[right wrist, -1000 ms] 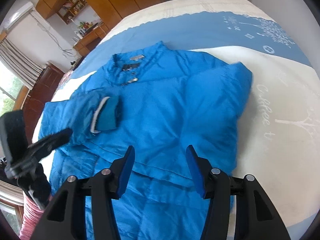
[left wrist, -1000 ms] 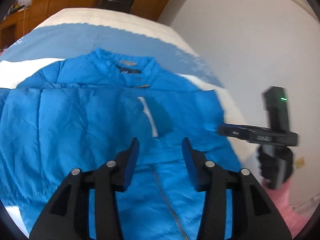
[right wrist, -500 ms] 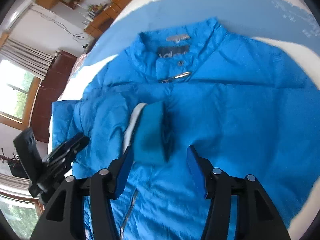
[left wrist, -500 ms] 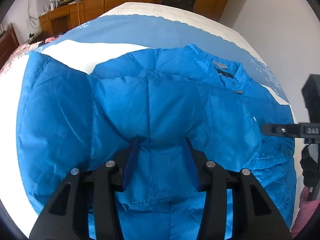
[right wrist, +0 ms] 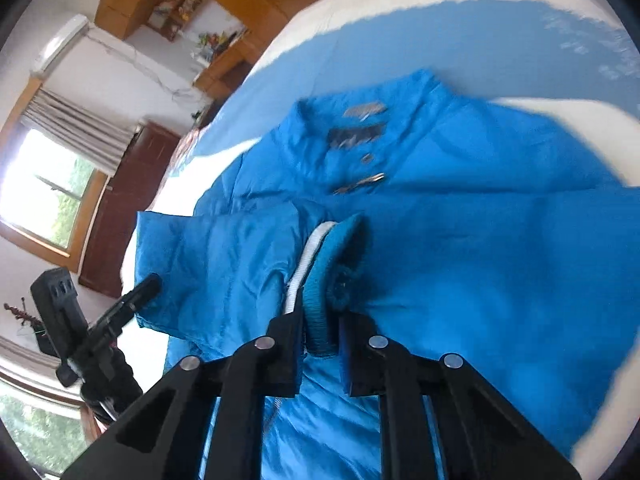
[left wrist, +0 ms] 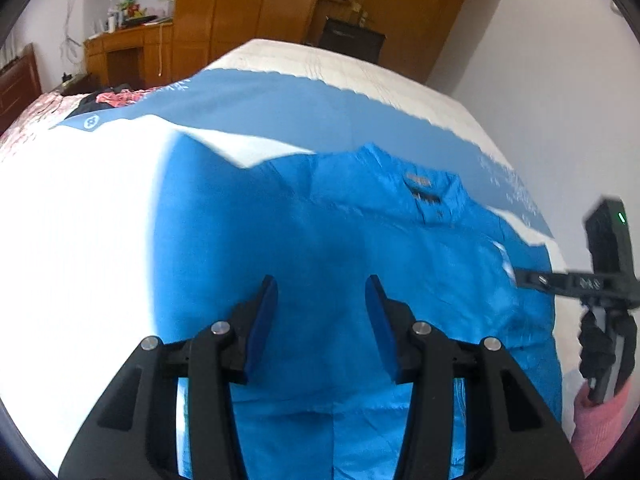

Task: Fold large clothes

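**Right fingers clamped on the jacket cuff**

Now my right gripper (right wrist: 320, 344) has just closed its jaws, and the knitted cuff (right wrist: 324, 280) of the blue jacket (right wrist: 480, 248) sits pinched between them. That cuff is teal with a white ribbed edge, and it belongs to a sleeve (right wrist: 224, 256) folded across the jacket's front. My right fingers (right wrist: 286, 354) press on it from both sides, so I am gripping the cuff itself.

My left gripper (left wrist: 320, 320) hangs over the jacket's body with its fingers (left wrist: 262, 320) parted. Blue fabric fills the gap behind them, but the pads press on nothing, so that hand is released. From the left wrist camera I can see my right gripper at the far right edge, held in a dark glove above a pink sleeve (left wrist: 600, 420).

As for the jacket, it lies spread on the bed (left wrist: 80, 240), collar (right wrist: 360, 116) towards the far end, front side up. A label and a zipper pull (right wrist: 360, 182) show below the collar, though they are blurred. Under the jacket, the bed cover is white with a broad blue band (left wrist: 280, 108) across it. Wooden cupboards (left wrist: 248, 4) stand beyond the bed, and a window (right wrist: 48, 196) with a curtain is off to the left in the right wrist view.
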Available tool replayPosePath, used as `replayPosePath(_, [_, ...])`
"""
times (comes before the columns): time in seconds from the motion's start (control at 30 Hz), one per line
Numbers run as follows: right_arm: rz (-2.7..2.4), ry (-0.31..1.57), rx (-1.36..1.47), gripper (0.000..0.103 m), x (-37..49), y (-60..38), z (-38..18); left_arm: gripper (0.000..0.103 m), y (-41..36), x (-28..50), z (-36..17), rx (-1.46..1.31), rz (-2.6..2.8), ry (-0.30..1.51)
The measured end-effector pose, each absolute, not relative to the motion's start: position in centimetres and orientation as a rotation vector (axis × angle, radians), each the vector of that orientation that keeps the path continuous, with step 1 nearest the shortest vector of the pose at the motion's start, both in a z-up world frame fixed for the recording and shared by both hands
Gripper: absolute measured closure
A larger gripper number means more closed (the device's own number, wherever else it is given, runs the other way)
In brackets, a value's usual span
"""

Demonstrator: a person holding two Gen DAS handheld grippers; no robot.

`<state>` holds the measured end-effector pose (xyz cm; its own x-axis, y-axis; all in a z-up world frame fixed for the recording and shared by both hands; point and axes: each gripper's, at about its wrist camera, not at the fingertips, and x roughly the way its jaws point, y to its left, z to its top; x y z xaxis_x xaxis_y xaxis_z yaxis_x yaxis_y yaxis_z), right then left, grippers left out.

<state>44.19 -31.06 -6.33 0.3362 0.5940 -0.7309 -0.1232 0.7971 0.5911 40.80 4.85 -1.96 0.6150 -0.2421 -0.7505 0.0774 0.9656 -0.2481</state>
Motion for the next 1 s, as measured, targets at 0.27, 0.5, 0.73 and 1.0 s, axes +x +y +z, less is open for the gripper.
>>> replayPosePath(0.27, [0.347, 1.065, 0.480, 0.090, 41.8, -37.6, -4.9, 0.058, 3.9, 43.4, -4.0, -0.176, -0.152, 0.949])
replayPosePath(0.5, [0.288, 1.157, 0.491, 0.089, 42.6, -38.8, -9.3, 0.058, 3.1, 44.9, -6.7, -0.105, -0.136, 1.009])
replayPosePath(0.73, [0.284, 1.157, 0.495, 0.081, 42.0, -39.2, -9.5, 0.058, 2.8, 44.9, -6.5, -0.065, -0.129, 1.037])
replayPosePath(1.0, [0.300, 1.036, 0.372, 0.078, 41.3, -36.7, -3.4, 0.054, 0.3, 45.6, -2.5, -0.072, -0.192, 0.965])
